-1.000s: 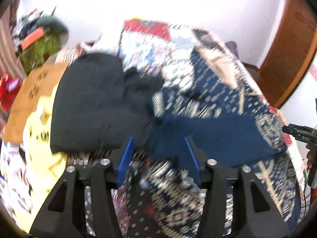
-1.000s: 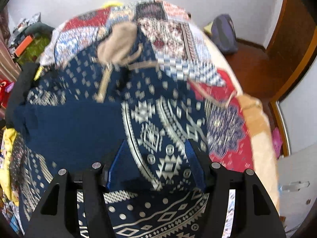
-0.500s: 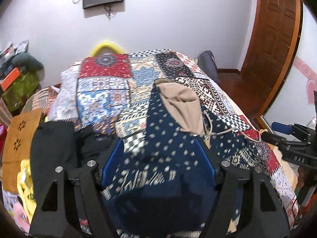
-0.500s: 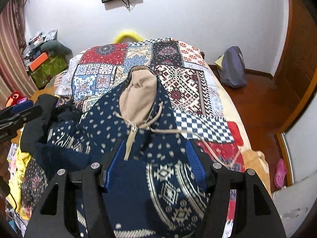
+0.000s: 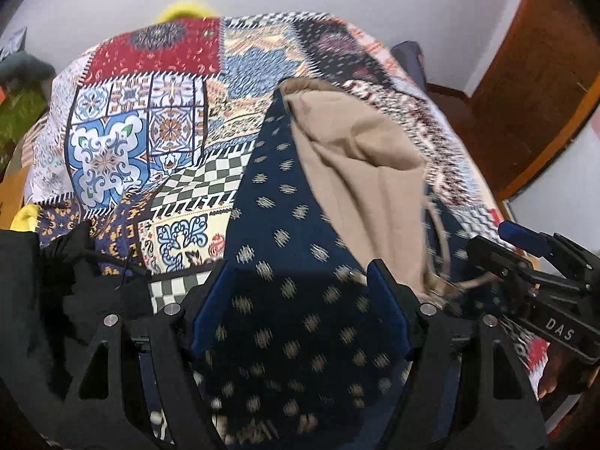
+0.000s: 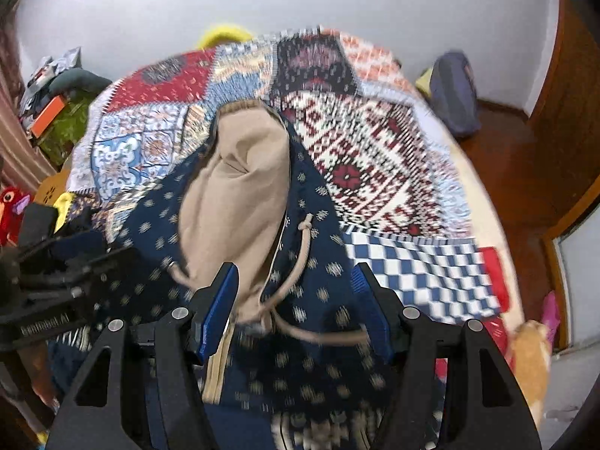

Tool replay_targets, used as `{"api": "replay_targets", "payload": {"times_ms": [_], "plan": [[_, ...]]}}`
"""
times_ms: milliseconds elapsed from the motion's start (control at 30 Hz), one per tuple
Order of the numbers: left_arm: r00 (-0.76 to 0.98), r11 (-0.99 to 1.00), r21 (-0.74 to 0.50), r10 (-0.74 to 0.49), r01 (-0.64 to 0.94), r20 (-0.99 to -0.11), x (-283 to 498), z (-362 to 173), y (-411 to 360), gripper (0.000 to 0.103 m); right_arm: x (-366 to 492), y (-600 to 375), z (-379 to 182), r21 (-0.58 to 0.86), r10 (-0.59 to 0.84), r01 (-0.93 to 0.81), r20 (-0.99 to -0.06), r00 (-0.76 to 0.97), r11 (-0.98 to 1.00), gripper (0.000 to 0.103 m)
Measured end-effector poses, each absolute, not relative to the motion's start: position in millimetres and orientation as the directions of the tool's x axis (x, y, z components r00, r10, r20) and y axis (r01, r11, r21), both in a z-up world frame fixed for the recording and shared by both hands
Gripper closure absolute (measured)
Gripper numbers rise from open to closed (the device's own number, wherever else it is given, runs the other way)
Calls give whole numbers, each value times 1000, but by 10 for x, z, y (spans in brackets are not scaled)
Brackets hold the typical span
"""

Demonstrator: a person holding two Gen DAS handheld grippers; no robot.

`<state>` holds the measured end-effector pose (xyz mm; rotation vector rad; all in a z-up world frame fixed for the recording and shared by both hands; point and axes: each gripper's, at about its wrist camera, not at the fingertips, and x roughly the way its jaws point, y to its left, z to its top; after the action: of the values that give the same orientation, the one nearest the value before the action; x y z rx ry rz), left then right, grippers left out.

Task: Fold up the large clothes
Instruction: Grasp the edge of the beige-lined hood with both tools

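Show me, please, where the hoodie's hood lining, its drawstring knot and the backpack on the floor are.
hood lining [image 6: 240, 183], right wrist view, middle of the tan fabric
drawstring knot [image 6: 305, 225], right wrist view, on the knot
backpack [image 6: 455, 93], right wrist view, its upper body

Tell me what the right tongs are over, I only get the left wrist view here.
Observer: The right tongs stand open above the navy hoodie, at the base of its beige hood, gripping nothing.
Operator: Where does the cord end on that side?
Observer: The cord runs up between the pads to a knot lying on the navy cloth just right of the hood.
Operator: Anything on the ground over there?
Observer: A pink thing, probably a slipper, lies on the wooden floor near the right edge of the picture.
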<state>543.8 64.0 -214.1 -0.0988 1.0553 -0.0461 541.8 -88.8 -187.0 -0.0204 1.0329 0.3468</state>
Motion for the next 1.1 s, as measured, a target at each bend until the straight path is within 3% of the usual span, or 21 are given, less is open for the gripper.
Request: {"api": "replay_targets", "payload": {"times_ms": [200,433,533,567,600,700,1100], "plan": [[474,992,-118,-86,-39,-876,5684,-2393,700,30,5823,-849,-2237,185,263,-223,-876,403,957,44],[508,998,-51,-22,-43,-861,5800,-2450,689,32,5933,-889,-2396,222,280,-190,-883,376,956,46],[530,998,-50,-22,-37,-847,5782,-2466,701,46,5886,-905,-2366,220,293,-219,-873,391,950,73],[530,996,-80,-46,-41,-847,5769,-2458,720,62,5855,-909,-2351,217,292,-223,-871,396,950,84],[526,993,-113,-78,-35,-847,5751,-2436,738,80,5835,-907,-2333,212,290,-226,-869,400,951,88],[516,990,-143,-114,-16,-849,5680,-2338,755,94,5695,-962,-2211,192,278,-235,-863,421,953,89],[568,976,-203,-214,84,-794,4810,-1646,809,97,4636,-1363,-1351,181,364,-361,-759,541,915,89]]}}
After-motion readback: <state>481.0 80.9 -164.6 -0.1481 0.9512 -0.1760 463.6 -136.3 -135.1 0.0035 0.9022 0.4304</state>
